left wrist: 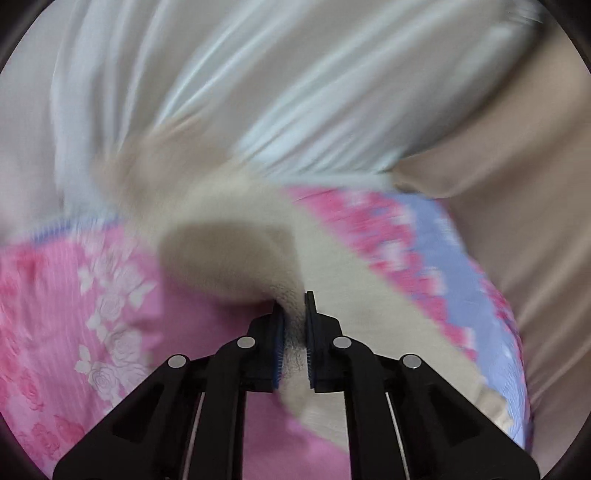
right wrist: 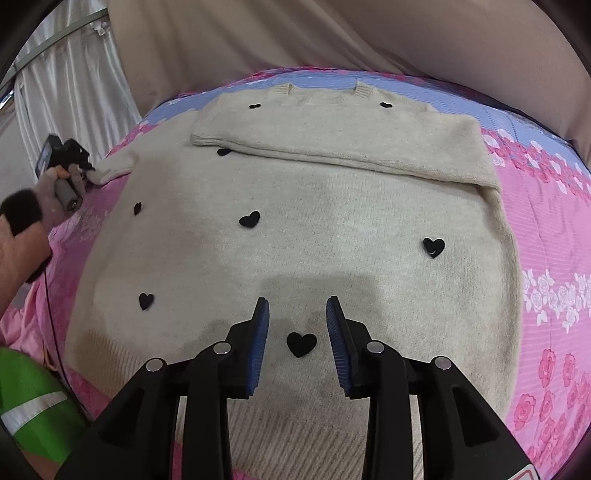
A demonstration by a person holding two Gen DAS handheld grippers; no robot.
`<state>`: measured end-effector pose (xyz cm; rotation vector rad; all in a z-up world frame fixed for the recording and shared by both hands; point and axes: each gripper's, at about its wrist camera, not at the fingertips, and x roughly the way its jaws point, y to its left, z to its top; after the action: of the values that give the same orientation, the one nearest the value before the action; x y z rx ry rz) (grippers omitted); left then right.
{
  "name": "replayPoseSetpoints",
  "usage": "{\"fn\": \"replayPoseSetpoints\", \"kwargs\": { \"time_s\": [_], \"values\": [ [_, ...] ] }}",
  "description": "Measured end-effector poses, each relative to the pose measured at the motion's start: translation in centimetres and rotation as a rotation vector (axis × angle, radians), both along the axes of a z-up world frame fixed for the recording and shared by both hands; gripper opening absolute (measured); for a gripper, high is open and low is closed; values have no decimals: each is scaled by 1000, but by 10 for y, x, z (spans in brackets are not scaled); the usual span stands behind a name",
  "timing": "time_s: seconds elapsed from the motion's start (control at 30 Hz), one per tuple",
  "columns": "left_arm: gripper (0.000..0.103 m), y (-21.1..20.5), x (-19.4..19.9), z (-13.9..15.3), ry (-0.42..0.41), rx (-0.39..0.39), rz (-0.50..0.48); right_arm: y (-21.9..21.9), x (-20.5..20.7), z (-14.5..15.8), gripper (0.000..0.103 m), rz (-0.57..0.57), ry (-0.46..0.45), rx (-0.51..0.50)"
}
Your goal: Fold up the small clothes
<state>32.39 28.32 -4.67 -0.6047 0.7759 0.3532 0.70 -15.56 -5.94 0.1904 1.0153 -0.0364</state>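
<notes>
A cream knitted sweater (right wrist: 295,206) with black hearts lies spread on a pink flowered bedspread (right wrist: 554,229). Its right sleeve (right wrist: 351,144) is folded across the chest. My left gripper (left wrist: 293,306) is shut on the cuff of the left sleeve (left wrist: 229,251), lifted and blurred by motion; it also shows in the right wrist view (right wrist: 86,173), at the sweater's left edge. My right gripper (right wrist: 297,310) is open and empty, just above the sweater's lower body, with a black heart (right wrist: 301,343) between its fingers.
A pale curtain (right wrist: 74,92) hangs at the back left, and beige fabric (right wrist: 295,33) rises behind the bed. The bedspread has a blue band (right wrist: 258,83) along its far edge. A green sleeve (right wrist: 29,402) is at the lower left.
</notes>
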Motion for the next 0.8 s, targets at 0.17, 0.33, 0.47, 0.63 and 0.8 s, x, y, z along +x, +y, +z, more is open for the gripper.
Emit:
{"fn": "replayPoseSetpoints", "kwargs": {
  "time_s": [0.17, 0.33, 0.47, 0.63, 0.8],
  "values": [
    [8, -115, -14, 94, -208, 100, -283, -16, -6, 4, 32, -28, -18, 6],
    [13, -286, -64, 121, -264, 127, -685, -42, -18, 5, 33, -81, -39, 17],
    [41, -407, -117, 54, -98, 183, -921, -74, -30, -1, 34, -160, -30, 16],
    [47, -420, -155, 6, 8, 189, -911, -115, -36, 9, 36, -230, -64, 6],
    [54, -361, -162, 7, 26, 137, -795, -135, 2, 20, 38, -229, -121, 60]
  ]
}}
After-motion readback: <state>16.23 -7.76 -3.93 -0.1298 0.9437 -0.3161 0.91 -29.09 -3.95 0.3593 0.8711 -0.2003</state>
